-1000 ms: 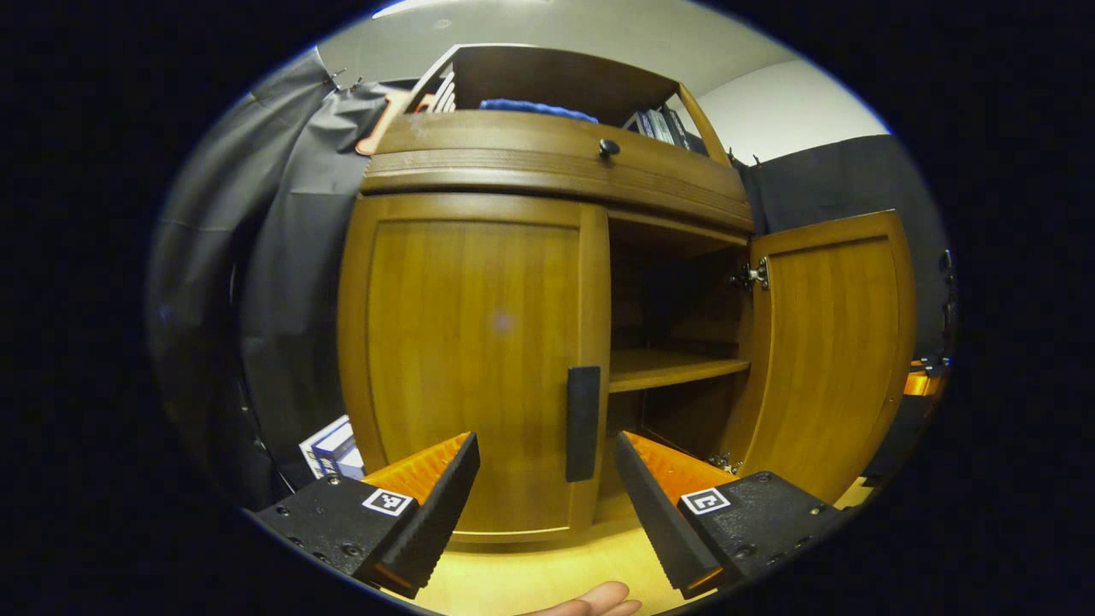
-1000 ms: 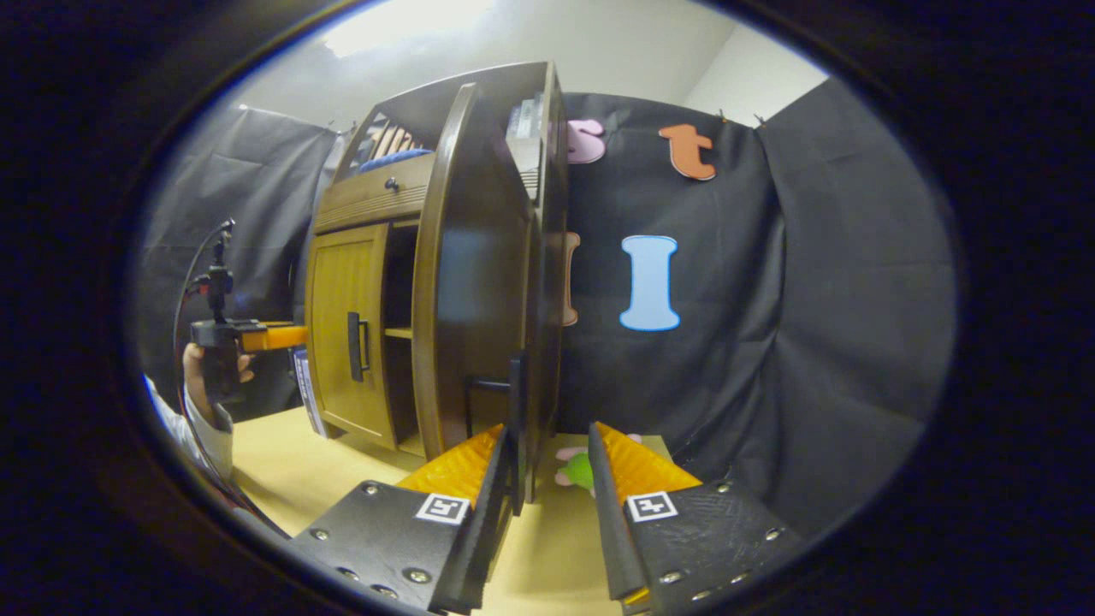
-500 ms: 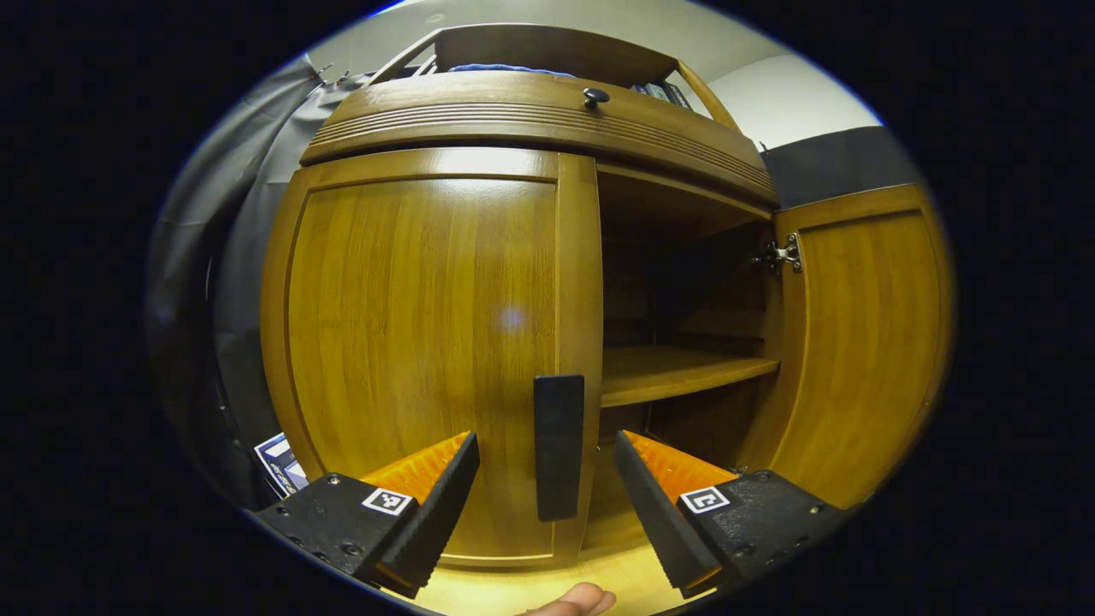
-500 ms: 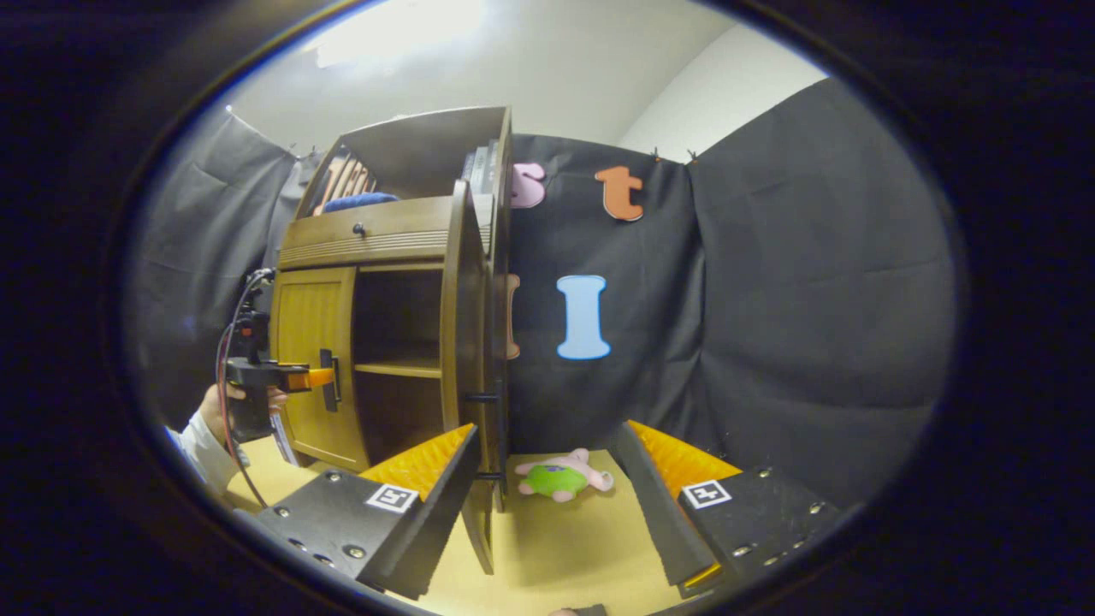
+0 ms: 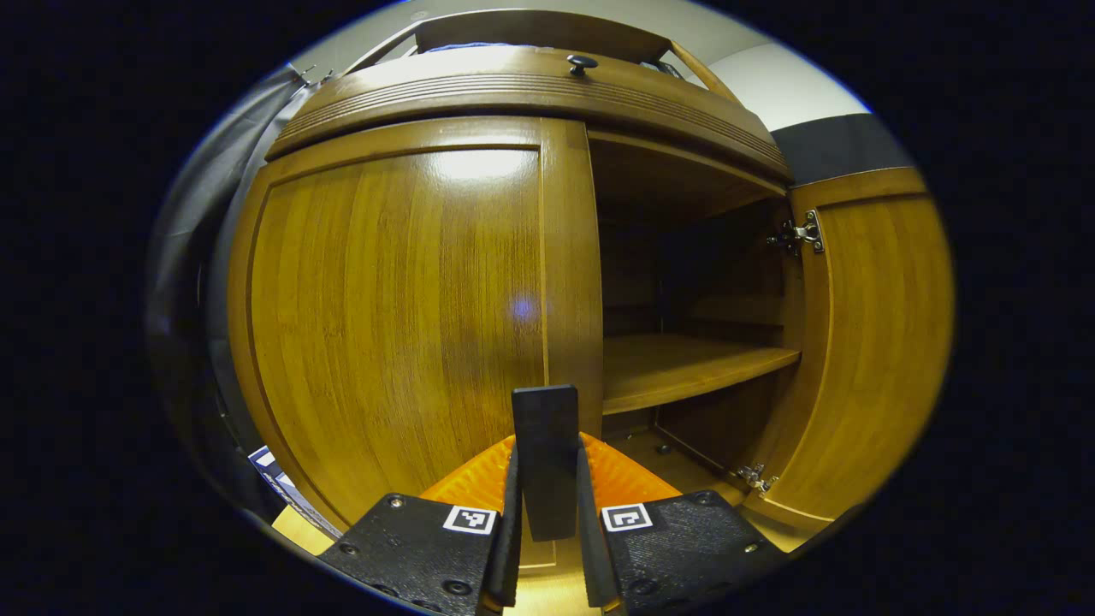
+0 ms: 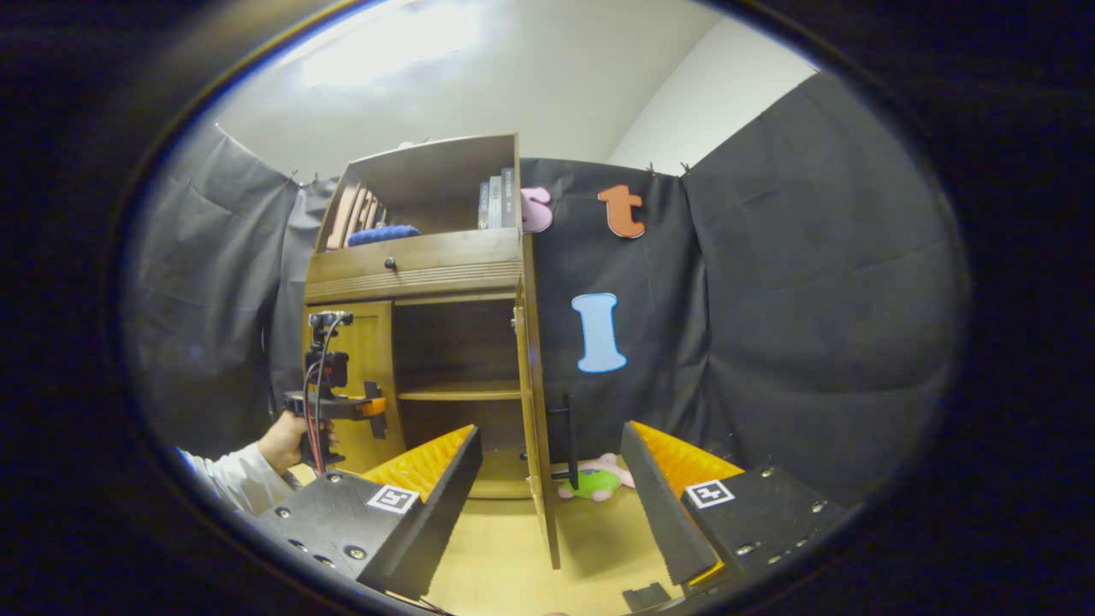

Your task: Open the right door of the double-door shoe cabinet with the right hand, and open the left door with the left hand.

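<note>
**Inspector A:** Position of the left door's handle relative to the tool?

**Inspector B:** In the left gripper view the left gripper [image 5: 546, 547] has both fingers pressed on the left door handle [image 5: 545, 462], one on each side. The handle is a dark upright bar at the free edge of the left door [image 5: 402, 316], which lies flush with the shoe cabinet [image 5: 530, 81], not yet swung out. The right gripper view shows the same gripper [image 6: 376, 409] at that handle, held by a hand [image 6: 287, 438].

**Inspector A:** And the right side?

**Inspector B:** The right door [image 6: 537, 445] stands wide open, seen edge-on in the right gripper view, its handle [image 6: 566, 441] facing away from the cabinet. The right gripper [image 6: 552, 500] hangs well in front of it with its fingers spread apart, touching nothing. The open compartment shows one shelf [image 5: 684, 368]. A plush toy [image 6: 594, 479] lies on the table [image 6: 505, 556] beyond the door.

**Inspector A:** Changes against the earlier frames?

**Inspector B:** One second ago the left fingers were wide apart and short of the handle; they have since advanced and closed on it. The right gripper, then closed around the right door's handle, has let go and backed off.
</note>
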Motion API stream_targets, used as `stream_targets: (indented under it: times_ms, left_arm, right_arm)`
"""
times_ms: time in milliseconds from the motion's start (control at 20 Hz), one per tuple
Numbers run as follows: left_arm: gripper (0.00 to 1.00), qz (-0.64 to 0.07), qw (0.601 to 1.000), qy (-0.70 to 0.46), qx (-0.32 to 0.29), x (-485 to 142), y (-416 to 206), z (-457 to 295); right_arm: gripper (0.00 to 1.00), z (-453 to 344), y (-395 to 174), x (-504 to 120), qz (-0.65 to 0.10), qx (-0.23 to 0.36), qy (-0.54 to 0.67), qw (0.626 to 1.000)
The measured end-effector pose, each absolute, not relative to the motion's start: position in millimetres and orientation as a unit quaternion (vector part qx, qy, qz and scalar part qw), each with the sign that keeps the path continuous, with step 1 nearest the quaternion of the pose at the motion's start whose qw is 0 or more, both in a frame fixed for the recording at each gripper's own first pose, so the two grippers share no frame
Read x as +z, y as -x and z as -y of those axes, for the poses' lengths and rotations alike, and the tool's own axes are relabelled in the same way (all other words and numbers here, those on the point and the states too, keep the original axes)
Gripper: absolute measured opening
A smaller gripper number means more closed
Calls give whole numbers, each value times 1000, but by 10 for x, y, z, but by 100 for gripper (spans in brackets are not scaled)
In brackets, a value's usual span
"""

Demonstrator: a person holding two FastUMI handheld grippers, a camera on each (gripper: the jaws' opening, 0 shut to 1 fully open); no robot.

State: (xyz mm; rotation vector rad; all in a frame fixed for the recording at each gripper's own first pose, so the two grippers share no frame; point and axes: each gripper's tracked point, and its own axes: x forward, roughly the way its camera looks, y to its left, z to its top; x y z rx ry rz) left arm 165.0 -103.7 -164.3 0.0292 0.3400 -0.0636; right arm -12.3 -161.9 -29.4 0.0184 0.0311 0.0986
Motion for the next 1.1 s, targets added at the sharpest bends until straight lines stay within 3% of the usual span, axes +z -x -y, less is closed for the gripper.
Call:
stream_targets:
  times_ms: [150,400,500,1100]
  left_arm:
    - [31,-171,984,-9,-48,-1624,-1602,1058]
    - [31,-170,982,-2,-83,-1533,-1294,1057]
    - [32,-171,981,-4,-94,-1489,-1158,1035]
    - [32,-187,973,12,-134,-1261,-371,783]
  right_arm:
    - [100,1519,156,-196,-22,58,-20,998]
    - [94,1421,193,-195,-31,63,-42,997]
    - [99,1397,201,-184,-31,61,-43,997]
    - [99,842,396,-67,-24,81,-20,996]
